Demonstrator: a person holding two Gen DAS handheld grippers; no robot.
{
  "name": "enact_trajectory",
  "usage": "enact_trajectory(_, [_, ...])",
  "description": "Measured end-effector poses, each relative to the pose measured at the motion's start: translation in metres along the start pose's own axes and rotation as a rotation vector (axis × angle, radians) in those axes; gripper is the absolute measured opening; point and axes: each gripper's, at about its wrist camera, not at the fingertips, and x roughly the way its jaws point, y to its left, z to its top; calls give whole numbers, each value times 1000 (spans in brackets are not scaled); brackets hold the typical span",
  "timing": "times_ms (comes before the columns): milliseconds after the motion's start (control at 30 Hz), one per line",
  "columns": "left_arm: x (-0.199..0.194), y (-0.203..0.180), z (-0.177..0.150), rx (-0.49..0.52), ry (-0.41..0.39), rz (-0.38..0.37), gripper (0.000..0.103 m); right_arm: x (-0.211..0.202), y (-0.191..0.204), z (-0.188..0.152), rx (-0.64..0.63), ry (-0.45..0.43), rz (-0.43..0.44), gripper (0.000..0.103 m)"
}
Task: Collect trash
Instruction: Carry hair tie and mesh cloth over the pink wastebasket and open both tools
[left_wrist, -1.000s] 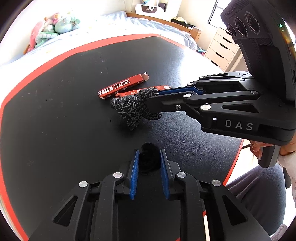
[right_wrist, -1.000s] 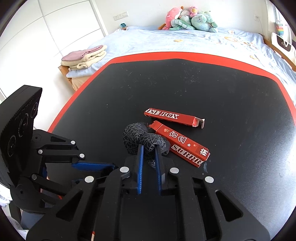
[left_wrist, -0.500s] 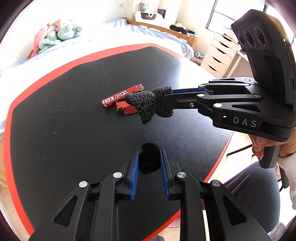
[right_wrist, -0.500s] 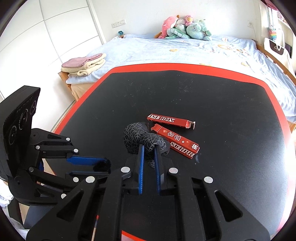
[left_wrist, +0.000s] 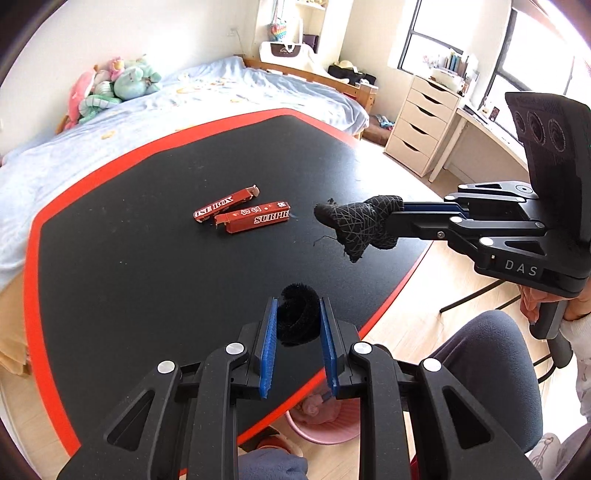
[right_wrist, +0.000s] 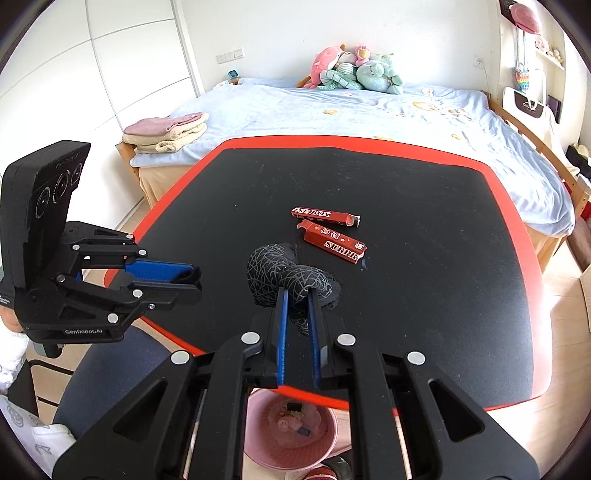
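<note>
Patterned black sock (right_wrist: 286, 273) is clamped in R gripper (right_wrist: 296, 295) above table (left_wrist: 147, 266), fuzzy black ring (left_wrist: 298, 319) pinched by L gripper (left_wrist: 298, 321), pink bin (right_wrist: 291, 435) at 6 o'clock below.

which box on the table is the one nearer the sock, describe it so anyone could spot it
On the black table with the red border, two red boxes lie side by side near the middle. Take the red box lying closest to the patterned sock held in the right tool. It reads SURPR in white, while its neighbour reads BOX.
</note>
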Motion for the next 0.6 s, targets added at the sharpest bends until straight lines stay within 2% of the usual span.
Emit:
enact_trajectory(233, [-12,-17,-12,7,-11,-17,22,-38,5,-33,25,-19,-16,10])
enact_trajectory(600, [-18,-45,-37,30,5,-51,22,-61,17,-82,56,23,-20,10])
